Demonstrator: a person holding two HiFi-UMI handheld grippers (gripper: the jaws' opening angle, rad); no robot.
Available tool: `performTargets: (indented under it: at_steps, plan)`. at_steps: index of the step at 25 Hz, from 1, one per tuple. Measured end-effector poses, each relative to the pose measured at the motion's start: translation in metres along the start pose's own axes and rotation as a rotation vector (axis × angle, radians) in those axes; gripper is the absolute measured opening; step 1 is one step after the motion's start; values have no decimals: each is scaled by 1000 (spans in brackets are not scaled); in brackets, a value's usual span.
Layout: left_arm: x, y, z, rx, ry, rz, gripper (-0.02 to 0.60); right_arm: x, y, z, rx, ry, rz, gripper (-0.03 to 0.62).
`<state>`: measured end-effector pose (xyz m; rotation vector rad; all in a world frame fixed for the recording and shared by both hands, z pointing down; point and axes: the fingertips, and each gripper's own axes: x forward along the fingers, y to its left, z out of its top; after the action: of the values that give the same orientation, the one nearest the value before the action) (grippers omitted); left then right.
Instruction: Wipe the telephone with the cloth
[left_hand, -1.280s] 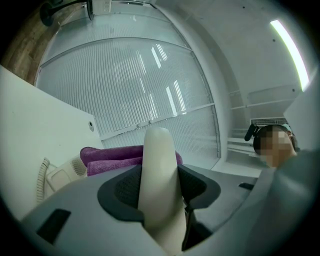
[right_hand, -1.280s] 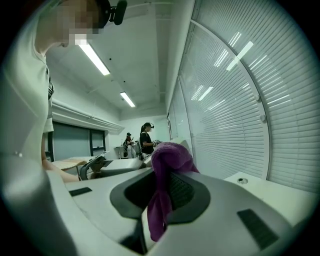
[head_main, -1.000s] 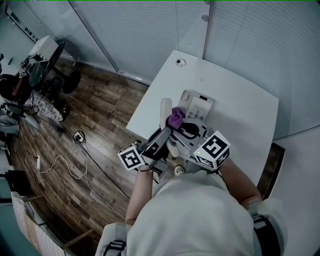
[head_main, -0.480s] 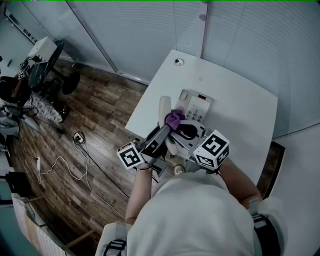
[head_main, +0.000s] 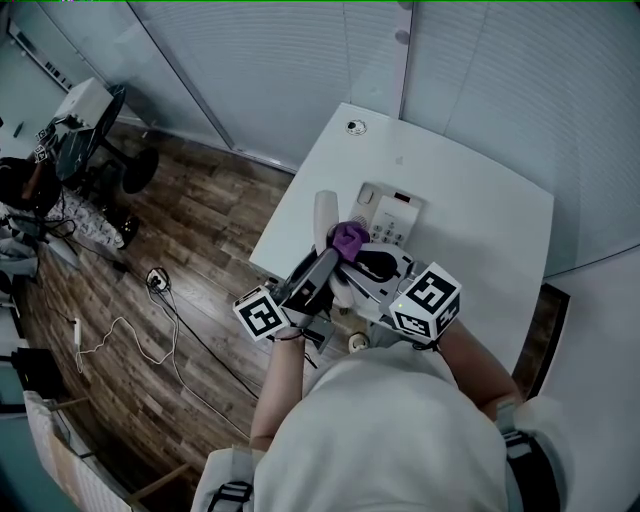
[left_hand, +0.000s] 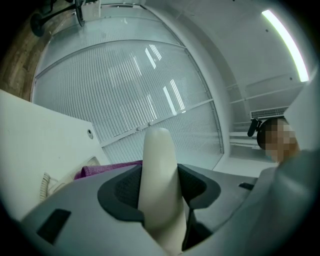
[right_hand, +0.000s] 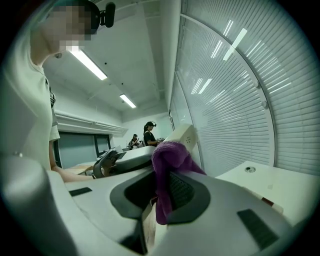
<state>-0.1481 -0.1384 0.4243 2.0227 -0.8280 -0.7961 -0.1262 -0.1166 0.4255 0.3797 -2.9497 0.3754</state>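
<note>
Both grip: L claw (left_hand: 159, 187) handset (left_hand: 158, 160), R claw (right_hand: 161, 192) cloth (right_hand: 171, 156); keypad (head_main: 393, 226) head view only.

Person: white short-sleeved top (head_main: 390, 430); dark straps (head_main: 232, 492) at both lower sides; black head-mounted camera (right_hand: 107, 14).

Left hand-held gripper (head_main: 333, 258): grey moulded shell, dark ribbed pads (left_hand: 122, 190), rectangular recesses in the shell, white cube (head_main: 262, 315) with black square markers.

Right hand-held gripper (head_main: 372, 262): same grey shell, dark ribbed pads (right_hand: 184, 192), matching marker cube (head_main: 428, 297).
</note>
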Motion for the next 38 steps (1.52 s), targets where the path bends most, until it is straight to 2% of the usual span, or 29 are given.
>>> performTargets:
  at_steps: [10,19,30,38]
  plan:
    - [0,5,8,28,-31,33,222,-1,1,1,-6,6,5,66]
    - [0,16,18,-47,-82,47,222,0,8,-3,-14,18,38,66]
    - [0,22,43,-3,-126,78,222,-2,7,-6,20,30,55,66]
    - [1,22,47,12,-134,84,222,-8,10,-15,52,39,63,66]
